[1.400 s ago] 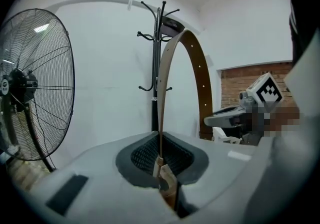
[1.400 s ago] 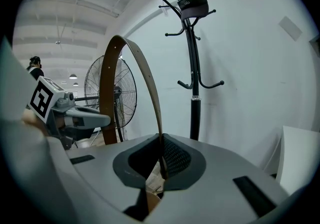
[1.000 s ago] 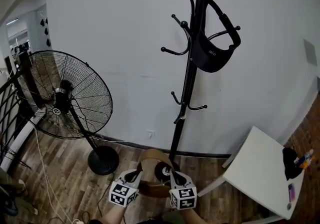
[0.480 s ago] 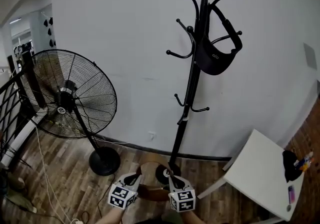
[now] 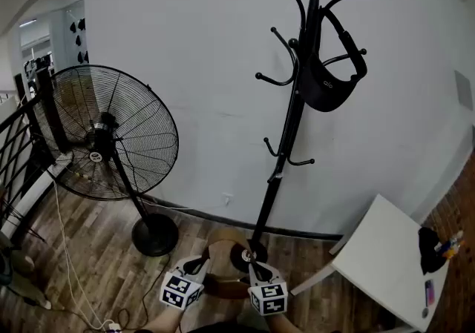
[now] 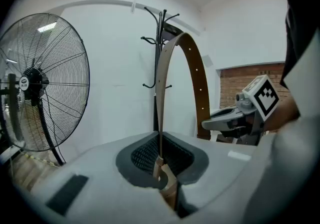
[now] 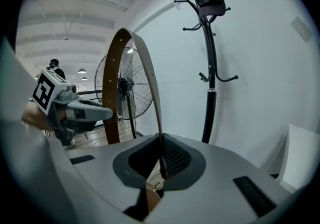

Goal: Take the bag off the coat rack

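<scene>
The rack [image 5: 286, 146] stands at the wall [image 5: 185, 42] between fan [image 5: 111, 131] and tabletop [image 5: 386, 257], with open floor [image 5: 96, 265] before it. Only the right gripper view shows a far person [image 7: 53, 64]. Left tongs [image 5: 199, 265] and right tongs [image 5: 254, 271], both low, each clamp an end of a brown strap [image 5: 225, 233]; the bag [image 5: 330, 85] hangs high on the rack, well apart.

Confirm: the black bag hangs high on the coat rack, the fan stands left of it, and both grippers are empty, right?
Not empty. The left gripper and right gripper are each shut on a brown belt that arches between them, as both gripper views show. The black bag does hang high on the coat rack, fan left of it.
</scene>
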The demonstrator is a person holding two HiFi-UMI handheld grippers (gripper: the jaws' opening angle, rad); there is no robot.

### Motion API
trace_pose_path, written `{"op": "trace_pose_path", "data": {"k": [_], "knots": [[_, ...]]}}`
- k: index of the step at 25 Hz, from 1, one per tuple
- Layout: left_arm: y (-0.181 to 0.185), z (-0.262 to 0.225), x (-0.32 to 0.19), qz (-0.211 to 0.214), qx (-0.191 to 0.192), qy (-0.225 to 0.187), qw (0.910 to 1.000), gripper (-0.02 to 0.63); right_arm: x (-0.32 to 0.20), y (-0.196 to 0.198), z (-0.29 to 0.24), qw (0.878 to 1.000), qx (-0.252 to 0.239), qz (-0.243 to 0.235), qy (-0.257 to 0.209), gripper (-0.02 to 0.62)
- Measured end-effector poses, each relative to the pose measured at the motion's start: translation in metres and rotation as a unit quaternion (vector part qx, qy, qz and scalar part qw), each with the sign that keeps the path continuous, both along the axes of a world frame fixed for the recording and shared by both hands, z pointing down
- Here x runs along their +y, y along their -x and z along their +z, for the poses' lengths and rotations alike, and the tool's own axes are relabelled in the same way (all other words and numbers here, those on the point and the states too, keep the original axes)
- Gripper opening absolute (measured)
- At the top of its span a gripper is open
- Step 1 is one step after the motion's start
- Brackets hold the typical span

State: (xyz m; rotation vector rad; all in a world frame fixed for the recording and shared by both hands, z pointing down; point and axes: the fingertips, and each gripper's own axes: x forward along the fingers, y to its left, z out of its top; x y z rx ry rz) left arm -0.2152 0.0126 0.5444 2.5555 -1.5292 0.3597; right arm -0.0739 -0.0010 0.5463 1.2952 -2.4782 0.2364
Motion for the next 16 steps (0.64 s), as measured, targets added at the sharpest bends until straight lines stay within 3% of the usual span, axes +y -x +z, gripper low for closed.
{"op": "trace_pose_path", "data": {"k": [16], "knots": [[0.0037, -0.0013, 0.0021, -0.011, 0.012, -0.001, 0.9999, 0.015, -0.0026, 0.0044, -0.0025, 1.000, -0.003, -0.001, -0.007, 0.012]]}}
